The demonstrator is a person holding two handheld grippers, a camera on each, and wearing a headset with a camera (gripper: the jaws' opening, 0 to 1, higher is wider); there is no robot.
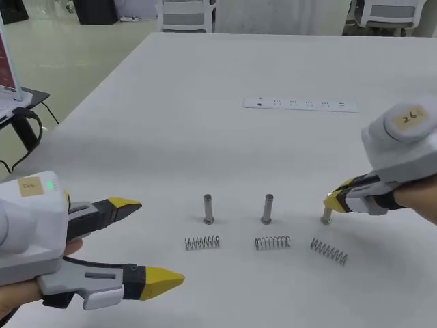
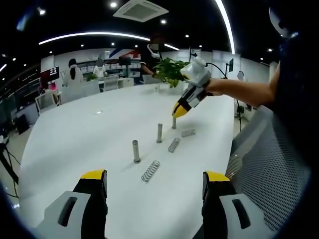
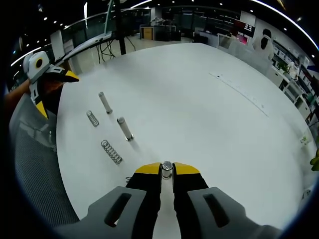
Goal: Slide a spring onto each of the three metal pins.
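Big white matte desk [image 1: 205,102] in an open-plan office, with a pale floor and office chairs [image 1: 184,15] past the far end. Off the left edge there's a pinkish screen [image 1: 5,65] on a dark stand.

The left gripper [image 1: 147,240] hangs over the near left corner, yellow-tipped jaws spread wide with nothing between them.

Then the row: left pin [image 1: 208,208], middle pin [image 1: 268,208] and right pin [image 1: 327,217], all upright and bare. Just in front of each one a spring lies on its side: left spring [image 1: 202,242], middle spring [image 1: 272,242] and right spring [image 1: 329,251], that last one a bit skewed.

The right gripper [image 1: 336,197] comes in from the right, and its jaws are pinched onto the top of the right pin; its own view shows the pin head squeezed between the tips.

Further back there's a flat white power strip [image 1: 300,104] set into the desk. The left gripper view also catches ceiling light strips and a leafy plant [image 2: 169,69] at the far end.
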